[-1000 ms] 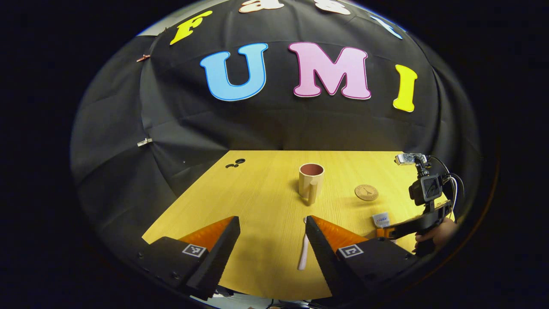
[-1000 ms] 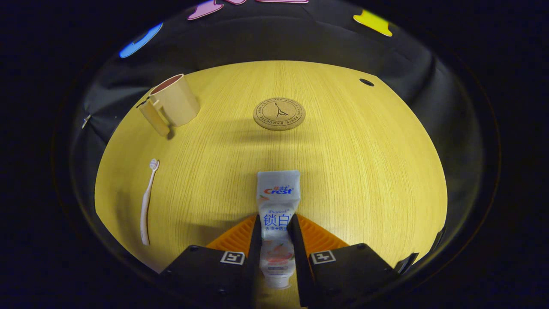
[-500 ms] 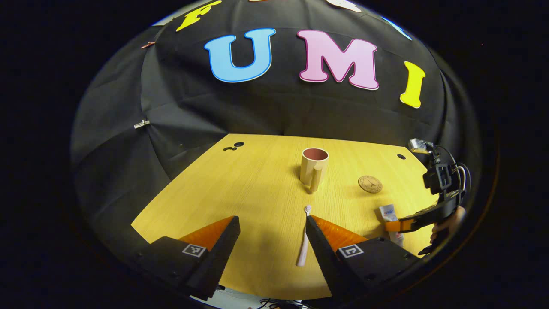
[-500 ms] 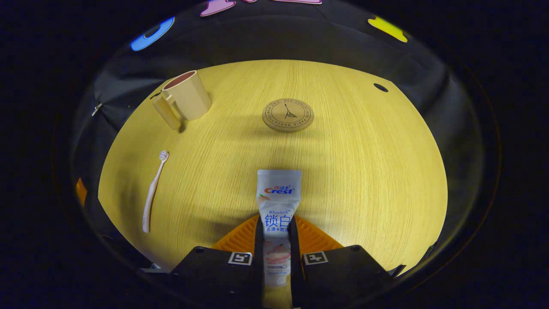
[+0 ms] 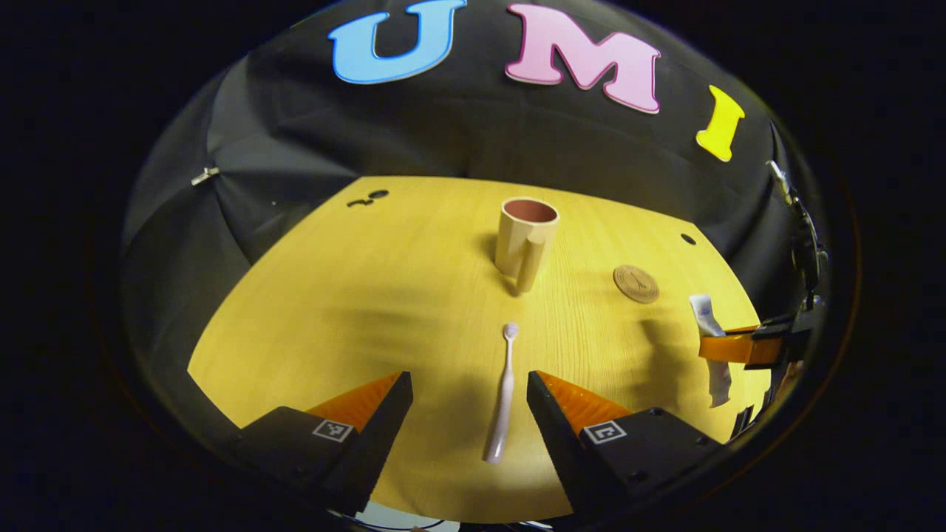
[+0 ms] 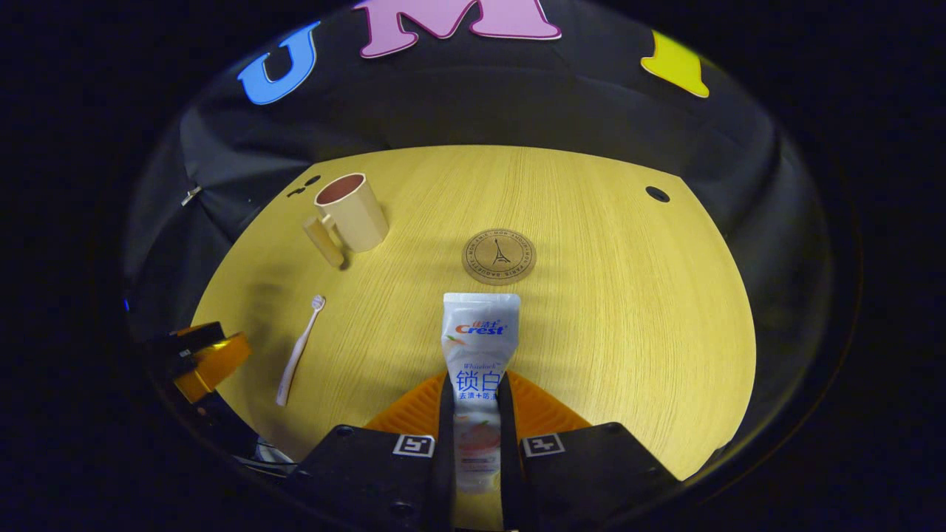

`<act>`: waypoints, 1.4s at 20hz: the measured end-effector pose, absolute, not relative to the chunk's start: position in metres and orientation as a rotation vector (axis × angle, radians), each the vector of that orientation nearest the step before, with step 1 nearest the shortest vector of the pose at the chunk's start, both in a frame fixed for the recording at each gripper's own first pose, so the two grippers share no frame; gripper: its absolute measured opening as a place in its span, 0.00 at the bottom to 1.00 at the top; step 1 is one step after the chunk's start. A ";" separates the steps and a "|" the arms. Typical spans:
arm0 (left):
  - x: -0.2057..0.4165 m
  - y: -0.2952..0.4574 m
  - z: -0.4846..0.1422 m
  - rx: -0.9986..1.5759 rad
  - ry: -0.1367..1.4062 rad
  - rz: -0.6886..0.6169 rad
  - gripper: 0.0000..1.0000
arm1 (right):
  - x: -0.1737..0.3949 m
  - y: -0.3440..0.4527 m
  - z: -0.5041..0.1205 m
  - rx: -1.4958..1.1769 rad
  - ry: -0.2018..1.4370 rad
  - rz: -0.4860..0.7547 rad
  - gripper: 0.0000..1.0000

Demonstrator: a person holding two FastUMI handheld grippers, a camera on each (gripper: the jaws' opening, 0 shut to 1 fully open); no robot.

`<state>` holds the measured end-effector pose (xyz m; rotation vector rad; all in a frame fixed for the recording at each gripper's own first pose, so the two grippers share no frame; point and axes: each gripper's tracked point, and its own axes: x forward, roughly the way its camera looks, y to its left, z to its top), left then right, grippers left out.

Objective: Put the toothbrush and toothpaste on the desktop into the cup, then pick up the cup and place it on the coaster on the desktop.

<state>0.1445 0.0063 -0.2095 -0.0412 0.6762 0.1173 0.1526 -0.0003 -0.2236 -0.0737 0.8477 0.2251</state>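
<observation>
Wooden desktop [image 6: 628, 310], cup [image 6: 353, 213], coaster [image 6: 499, 256], toothbrush [image 6: 298, 349]

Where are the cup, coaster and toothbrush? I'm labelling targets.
cup [image 5: 521, 233], left gripper view, on its side wall.
coaster [image 6: 499, 256], right gripper view, on its middle.
toothbrush [image 5: 502, 391], left gripper view, on its handle.

Taking the cup [image 5: 526, 235] as the landmark: it stands upright toward the far middle of the table [image 5: 355, 295], mouth open upward with nothing over it, handle turned to the near side; bare wood lies to its left and behind it; the coaster [image 5: 636, 284] lies flat to its right, well apart; the toothbrush [image 5: 502, 395] lies on the near side, in line with the handle; the toothpaste [image 6: 479, 347], raised off the table, hangs beyond the coaster.
</observation>
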 end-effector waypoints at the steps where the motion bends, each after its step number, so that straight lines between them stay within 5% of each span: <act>1: 0.145 0.005 -0.217 -0.039 0.707 0.122 0.97 | 0.152 -0.001 -0.223 -0.075 0.849 0.230 0.28; 14: 0.150 -0.009 -0.279 -0.045 0.897 0.123 0.97 | 0.155 -0.020 -0.217 -0.073 0.845 0.263 0.28; 19: 0.152 -0.016 -0.281 0.034 0.962 0.042 0.90 | 0.158 -0.020 -0.218 -0.073 0.829 0.270 0.28; 21: 0.153 -0.022 -0.281 0.046 0.998 0.018 0.82 | 0.160 -0.017 -0.217 -0.070 0.823 0.281 0.28; 24: 0.159 -0.030 -0.282 0.070 1.016 -0.008 0.33 | 0.161 -0.014 -0.215 -0.060 0.812 0.288 0.28; 28: 0.160 -0.034 -0.281 0.084 1.011 -0.009 0.10 | 0.164 -0.015 -0.210 -0.064 0.791 0.285 0.28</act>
